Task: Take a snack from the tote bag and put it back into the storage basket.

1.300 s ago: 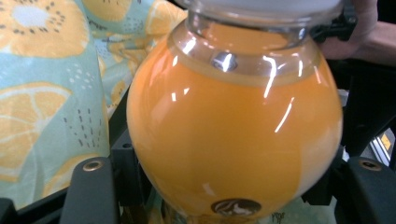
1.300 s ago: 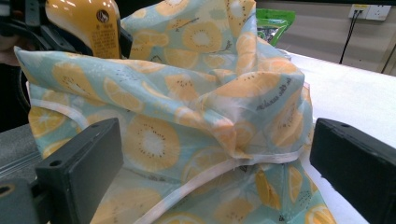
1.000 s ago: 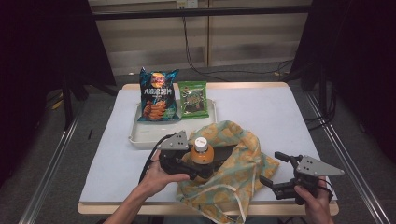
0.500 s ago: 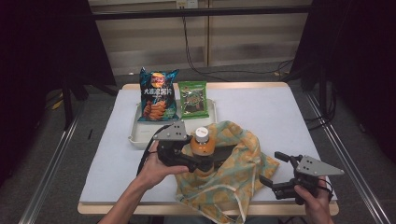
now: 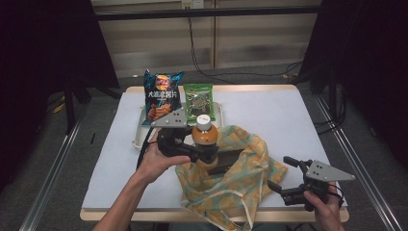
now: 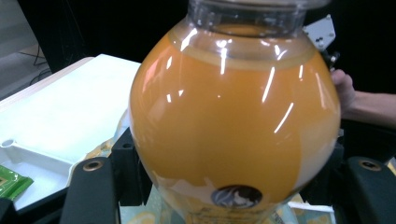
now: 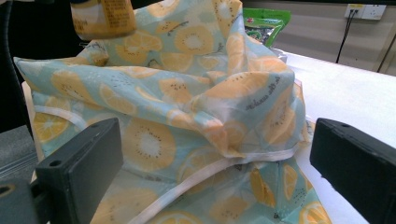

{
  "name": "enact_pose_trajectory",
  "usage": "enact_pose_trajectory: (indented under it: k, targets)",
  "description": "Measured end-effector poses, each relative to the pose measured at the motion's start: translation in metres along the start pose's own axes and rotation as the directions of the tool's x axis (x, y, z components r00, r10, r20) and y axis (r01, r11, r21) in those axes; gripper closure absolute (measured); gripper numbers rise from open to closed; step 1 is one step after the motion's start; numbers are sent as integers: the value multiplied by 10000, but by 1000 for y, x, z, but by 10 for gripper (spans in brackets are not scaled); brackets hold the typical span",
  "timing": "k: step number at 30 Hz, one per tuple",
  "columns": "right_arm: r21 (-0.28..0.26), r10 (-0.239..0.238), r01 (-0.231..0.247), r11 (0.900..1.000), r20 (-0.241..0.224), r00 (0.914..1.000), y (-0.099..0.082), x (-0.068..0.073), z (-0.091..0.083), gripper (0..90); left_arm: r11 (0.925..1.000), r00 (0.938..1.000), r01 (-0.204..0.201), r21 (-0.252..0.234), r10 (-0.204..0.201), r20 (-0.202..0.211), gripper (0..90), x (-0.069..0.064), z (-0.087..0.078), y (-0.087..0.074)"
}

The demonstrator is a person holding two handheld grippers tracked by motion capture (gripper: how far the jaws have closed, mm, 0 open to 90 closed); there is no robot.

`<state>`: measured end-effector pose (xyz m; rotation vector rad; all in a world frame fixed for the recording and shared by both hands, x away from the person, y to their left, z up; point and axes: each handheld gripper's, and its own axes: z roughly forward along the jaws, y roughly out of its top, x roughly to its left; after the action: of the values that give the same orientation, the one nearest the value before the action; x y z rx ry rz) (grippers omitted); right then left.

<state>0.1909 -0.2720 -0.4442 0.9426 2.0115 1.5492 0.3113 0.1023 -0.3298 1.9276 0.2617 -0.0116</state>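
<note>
Lifted since the earlier frame: the left gripper (image 5: 204, 155) carries the orange juice bottle (image 5: 204, 138) higher, now clear above the fruit-print cloth bag (image 5: 231, 180). Jaws pinch the bottle's round belly from both sides. In the left gripper view the bottle (image 6: 236, 116) crowds the frame; cap cut off at top, base label hidden below the jaws, print too small to read. Right gripper (image 5: 285, 175) sits low at the table's near right corner, unmoved, jaws spread wide with nothing between them, just beside the bag's edge. In the right gripper view the bag (image 7: 187, 121) lies rumpled ahead; its opening is hard to make out among the folds. White tray (image 5: 139, 139) behind holds a blue chip bag (image 5: 161, 94) and a green snack packet (image 5: 198, 101), the tray's near rim partly hidden by the left gripper. White table (image 5: 288, 115).
</note>
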Motion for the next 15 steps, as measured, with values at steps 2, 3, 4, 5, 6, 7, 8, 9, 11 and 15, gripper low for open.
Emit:
enact_pose_trajectory:
  k: [2, 3, 4, 5, 6, 7, 8, 9, 11, 15]
  targets:
    - [-15, -20, 20, 10000, -43, 10000, 0, 0, 1, 21, 10000, 10000, 12, 73, -11, -43, 336, 2, -2, 4]
    - [40, -75, 75, 10000, -112, 9999, 0, 0, 1, 21, 10000, 10000, -7, 81, 8, -31, 336, 3, -2, 5]
    - [44, -25, 26, 10000, -116, 9999, 0, 0, 1, 21, 10000, 10000, -19, 50, 20, -34, 336, 4, -3, 7]
    - [32, -45, 45, 10000, -122, 9999, 0, 0, 1, 21, 10000, 10000, 7, 61, -7, -26, 336, 5, -4, 9]
    - [46, -70, 70, 10000, -126, 9999, 0, 0, 1, 21, 10000, 10000, 2, 28, -2, -16, 336, 5, -4, 11]
    - [29, -30, 31, 10000, -86, 10000, 0, 0, 1, 21, 10000, 10000, 1, 82, 0, -41, 335, 7, -5, 14]
    - [17, -26, 26, 10000, -87, 10000, 0, 0, 1, 21, 10000, 10000, 15, 58, -14, -48, 335, 8, -5, 16]
    - [7, -28, 28, 10000, -78, 10000, 0, -1, 1, 22, 9999, 9999, -36, 95, 38, -141, 336, 9, -6, 19]
    - [22, -37, 38, 10000, -101, 9999, 0, 0, 1, 21, 10000, 9999, -58, 25, 59, -159, 336, 11, -8, 24]
    - [-20, -17, 17, 10000, -47, 10000, 0, -1, -1, 20, 9999, 9997, -101, -123, 98, -244, 335, 16, -12, 31]
